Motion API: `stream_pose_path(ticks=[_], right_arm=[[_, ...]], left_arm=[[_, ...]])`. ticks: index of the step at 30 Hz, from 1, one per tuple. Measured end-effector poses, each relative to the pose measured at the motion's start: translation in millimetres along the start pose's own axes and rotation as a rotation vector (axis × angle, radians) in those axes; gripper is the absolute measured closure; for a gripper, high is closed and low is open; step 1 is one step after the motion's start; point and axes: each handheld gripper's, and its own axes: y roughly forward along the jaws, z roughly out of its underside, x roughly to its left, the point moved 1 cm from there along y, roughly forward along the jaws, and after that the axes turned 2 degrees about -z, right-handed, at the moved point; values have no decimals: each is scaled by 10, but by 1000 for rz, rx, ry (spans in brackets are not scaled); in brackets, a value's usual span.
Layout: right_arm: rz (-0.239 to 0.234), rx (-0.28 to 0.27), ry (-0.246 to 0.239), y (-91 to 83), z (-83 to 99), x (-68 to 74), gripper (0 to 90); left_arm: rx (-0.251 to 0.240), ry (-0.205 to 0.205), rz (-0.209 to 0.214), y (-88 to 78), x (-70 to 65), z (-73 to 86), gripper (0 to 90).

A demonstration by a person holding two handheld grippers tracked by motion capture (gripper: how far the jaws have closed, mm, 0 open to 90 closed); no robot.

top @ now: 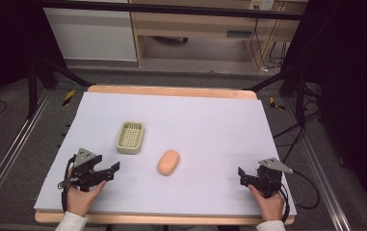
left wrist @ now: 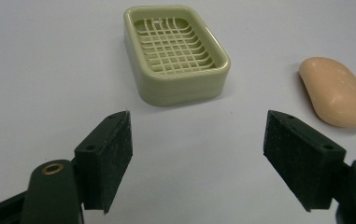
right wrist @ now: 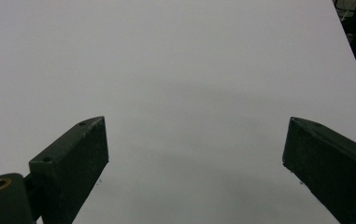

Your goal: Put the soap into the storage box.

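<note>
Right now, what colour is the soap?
Peach-orange; the soap shows best in the left gripper view.

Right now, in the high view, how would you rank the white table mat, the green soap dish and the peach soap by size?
1. White table mat, by far the largest.
2. Green soap dish.
3. Peach soap, a little smaller than the dish.

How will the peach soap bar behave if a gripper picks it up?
The soap bar looks smooth and rounded, so it may slip between flat pads. It seems solid, probably stiff. Lying flat on the table, it would likely slide rather than roll.
</note>
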Motion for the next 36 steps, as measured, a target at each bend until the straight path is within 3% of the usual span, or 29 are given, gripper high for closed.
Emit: stream_pose_path(ticks=[17, 26, 36], right_arm=[[-10, -5, 10, -13, -3, 8, 65], [-2, -2, 2, -11, -5, 17, 65], [0, -9, 3, -25, -11, 21, 65]], left_arm=[[21, 64, 30, 15, -158, -111, 225], [-14, 72, 45, -53, -231, -305, 225], [-40, 108, 72, -53, -406, -520, 217]])
